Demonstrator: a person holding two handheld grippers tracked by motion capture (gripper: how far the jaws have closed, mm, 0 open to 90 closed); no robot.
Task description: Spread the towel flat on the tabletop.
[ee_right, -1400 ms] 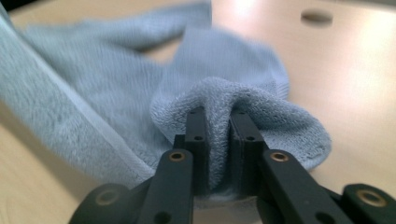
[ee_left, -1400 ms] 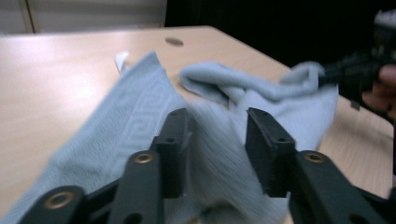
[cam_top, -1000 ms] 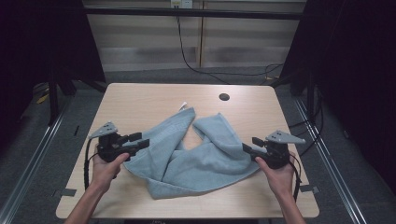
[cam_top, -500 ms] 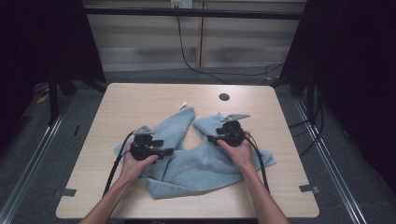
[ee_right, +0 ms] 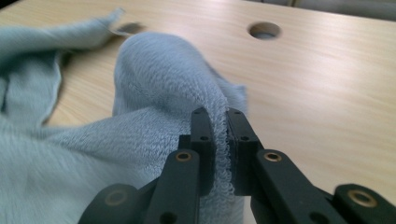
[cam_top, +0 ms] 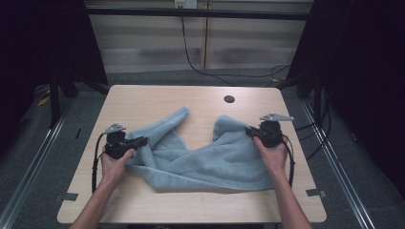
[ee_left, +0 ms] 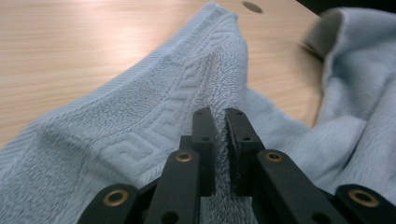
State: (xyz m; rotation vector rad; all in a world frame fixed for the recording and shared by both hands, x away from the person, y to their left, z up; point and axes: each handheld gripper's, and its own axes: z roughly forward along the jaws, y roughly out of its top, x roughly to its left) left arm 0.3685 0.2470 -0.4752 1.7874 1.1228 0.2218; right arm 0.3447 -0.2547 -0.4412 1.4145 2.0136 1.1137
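Note:
A light blue towel (cam_top: pixel 205 160) lies crumpled across the middle of the wooden table (cam_top: pixel 143 100). My left gripper (cam_top: pixel 141 141) sits at the towel's left edge, and in the left gripper view its jaws (ee_left: pixel 220 116) pinch a ridge of the patterned border (ee_left: pixel 140 107). My right gripper (cam_top: pixel 249 130) is at the towel's right upper corner, and in the right gripper view it (ee_right: pixel 219 116) clamps a raised fold of terry cloth (ee_right: pixel 159 79). Both pairs of jaws have just been closing with towel between them.
A round cable hole (cam_top: pixel 229 99) is in the table's far middle, also seen as the hole (ee_right: pixel 264 30) beyond the right jaws. Black cables trail from both grippers. Bare wood surrounds the towel. Dark frames and floor rails flank the table.
Both grippers went from the towel's outer edges to its middle, then back outward. The towel now lies stretched wider between them, with cloth pinched in both sets of jaws.

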